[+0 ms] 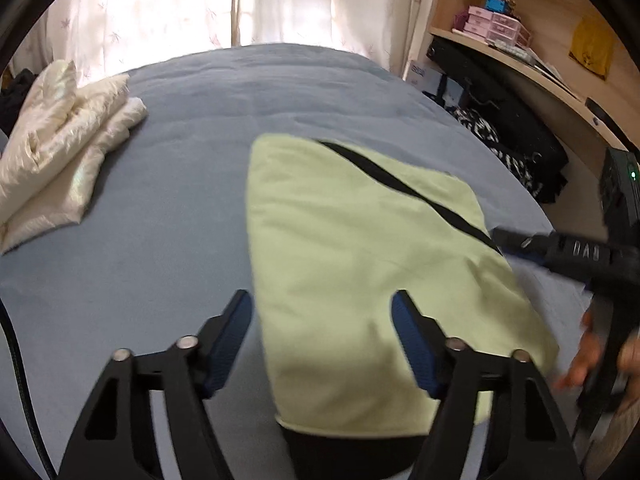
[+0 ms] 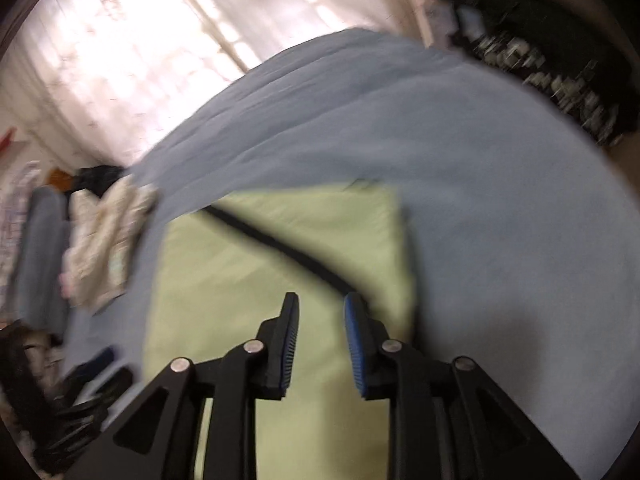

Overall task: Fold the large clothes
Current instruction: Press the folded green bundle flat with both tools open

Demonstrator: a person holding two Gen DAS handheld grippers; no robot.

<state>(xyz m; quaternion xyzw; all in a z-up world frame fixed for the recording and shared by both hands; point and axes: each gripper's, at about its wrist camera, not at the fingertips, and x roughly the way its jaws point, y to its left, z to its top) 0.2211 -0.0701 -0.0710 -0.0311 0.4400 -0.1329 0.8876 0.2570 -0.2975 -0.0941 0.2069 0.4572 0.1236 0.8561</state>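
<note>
Pale green folded fabric garment with a black diagonal stripe (image 1: 352,264) lying flat on blue bed cover (image 1: 168,208), toward the near right part of the bed, black band showing at its near end. Folded down to a compact, roughly rectangular block, edges fairly even; judged near the end of this garment's fold.

Left gripper (image 1: 322,344) hovering above the near end of the garment, jaws wide, nothing between the pads, no contact visible. Right gripper (image 2: 320,346) over the garment's near right part, jaws narrow but with a clear gap, empty, no cloth pinched. Right gripper also visible in left wrist view at right edge (image 1: 516,242), just beside the garment's right edge, with the person's hand (image 1: 584,356) blurred below it.

For the step in hand: likely release and smoothing, or one last fold. Best to take the near edge with both grippers level, pinch all layers, carry over evenly so the stripe side stays square, then press flat without dragging the bed cover.

Cream shiny puffy folded garment (image 1: 60,148) on far left of the bed, well apart from the green one.

Containers: small pink plastic drawer boxes (image 1: 492,26) on wooden shelf (image 1: 532,0) at right; contents too small to tell. Dark bags under the shelf, contents hidden.
</note>
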